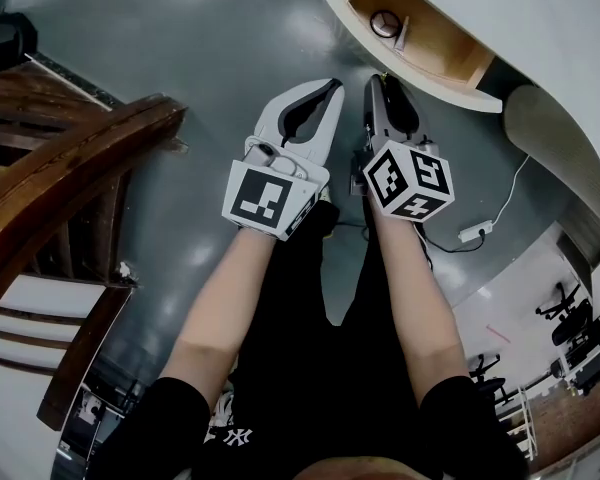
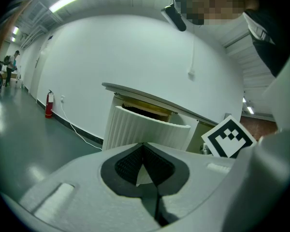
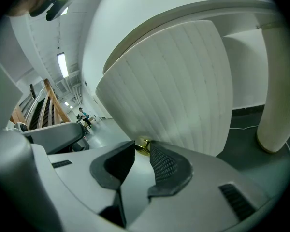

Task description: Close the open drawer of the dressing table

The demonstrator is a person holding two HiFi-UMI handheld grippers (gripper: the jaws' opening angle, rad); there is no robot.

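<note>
The white dressing table point(image 1: 540, 28) stands at the upper right of the head view, its drawer point(image 1: 435, 46) pulled out, with a black ring point(image 1: 384, 22) lying inside. The drawer's fluted white front point(image 3: 183, 81) fills the right gripper view. A small gold knob point(image 3: 143, 144) on that front sits between the tips of my right gripper point(image 3: 141, 149), which press on it. My right gripper point(image 1: 380, 80) reaches the drawer front's lower edge. My left gripper point(image 1: 330, 86) hovers just left of it, shut and empty, its tips touching point(image 2: 144, 145), a short way from the drawer front point(image 2: 145, 129).
A wooden staircase railing point(image 1: 60, 168) runs along the left. A white cable and power strip point(image 1: 475, 232) lie on the grey floor under the table. A thick white table leg point(image 3: 278, 81) stands to the right of the drawer. A red fire extinguisher point(image 2: 49, 104) stands by the far wall.
</note>
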